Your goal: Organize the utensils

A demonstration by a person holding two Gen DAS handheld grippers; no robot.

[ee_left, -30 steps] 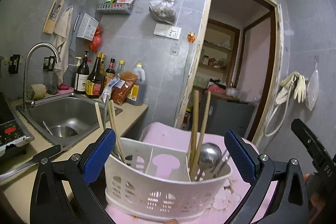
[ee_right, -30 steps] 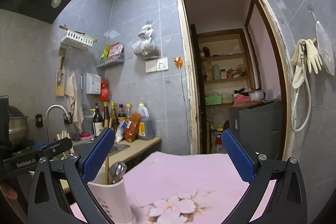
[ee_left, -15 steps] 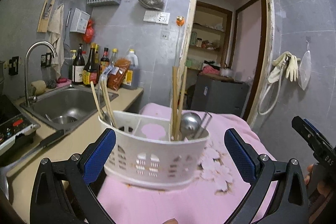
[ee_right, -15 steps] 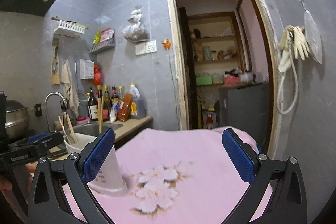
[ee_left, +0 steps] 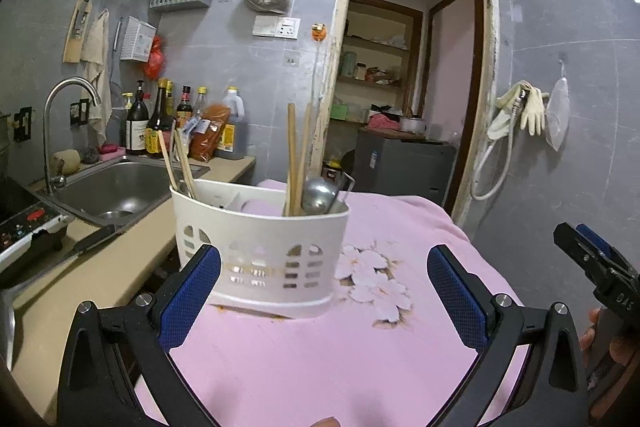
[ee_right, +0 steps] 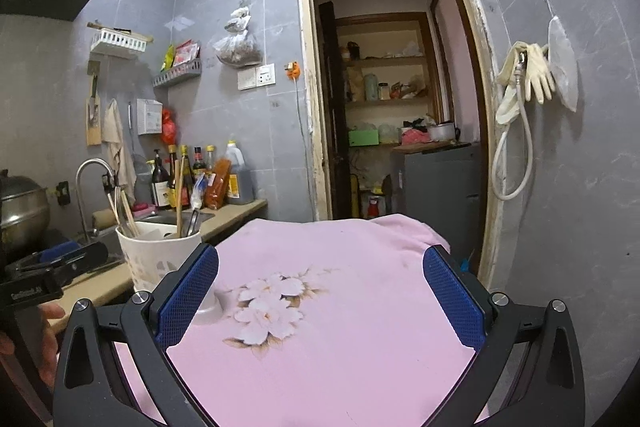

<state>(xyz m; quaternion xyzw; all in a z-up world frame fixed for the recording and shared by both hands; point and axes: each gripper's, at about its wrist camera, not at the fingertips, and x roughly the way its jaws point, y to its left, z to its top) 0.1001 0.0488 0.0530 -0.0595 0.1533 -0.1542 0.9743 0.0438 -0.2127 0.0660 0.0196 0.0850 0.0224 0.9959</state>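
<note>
Two grippers: left gripper [ee_left: 324,291] and right gripper [ee_right: 320,291] spread wide, holding nothing.
Progress: chopsticks [ee_left: 294,159] and spoon [ee_left: 320,191] already stand in utensil holder [ee_left: 260,247]; nothing loose seen.

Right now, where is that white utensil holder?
The white utensil holder stands on the pink cloth, left of centre in the left wrist view, beside the countertop.

Both wrist views face the doorway [ee_left: 408,75] low over the pink cloth [ee_right: 340,307], sharing the white caddy [ee_left: 260,247].
</note>
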